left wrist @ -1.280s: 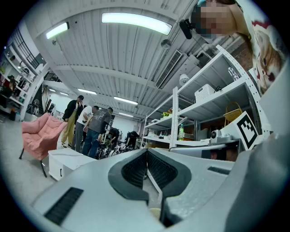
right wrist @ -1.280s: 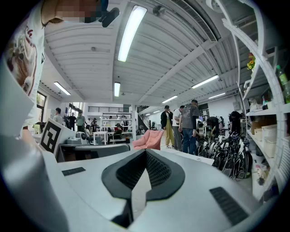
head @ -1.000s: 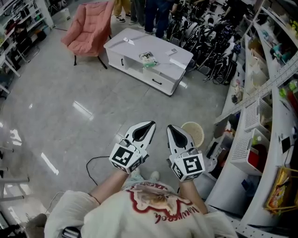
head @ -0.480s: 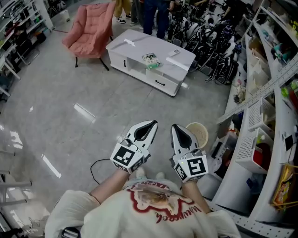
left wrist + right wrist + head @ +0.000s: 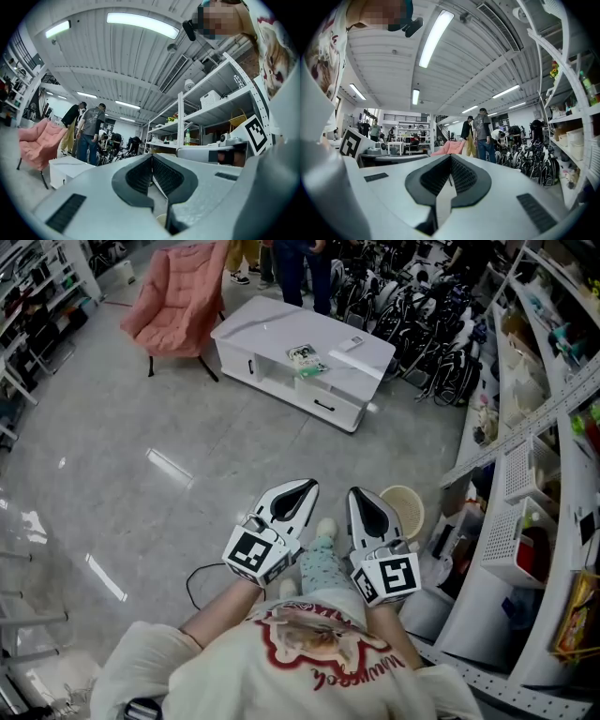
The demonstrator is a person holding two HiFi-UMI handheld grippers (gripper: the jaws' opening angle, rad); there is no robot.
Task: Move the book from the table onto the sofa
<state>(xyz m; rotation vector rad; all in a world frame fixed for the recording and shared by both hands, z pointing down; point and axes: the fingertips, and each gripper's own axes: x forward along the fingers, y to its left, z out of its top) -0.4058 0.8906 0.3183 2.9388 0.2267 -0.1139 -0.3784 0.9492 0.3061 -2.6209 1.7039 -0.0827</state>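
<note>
The person's leg [image 5: 319, 570], in pale patterned trousers, has swung forward. It now fills the gap between the left gripper [image 5: 305, 487] and the right gripper [image 5: 360, 494], with the foot [image 5: 325, 528] out on the floor between their tips; a second ago only toes showed beneath the two grippers. The right gripper has edged slightly to the right.

Cream sweatshirt [image 5: 187, 673] with red print; left claw [image 5: 303, 487] and right claw [image 5: 358, 494] white, black-padded, bearing black squares.

Pale round bin [image 5: 401, 509], perhaps wicker, beside shelving [image 5: 521, 432]
</note>
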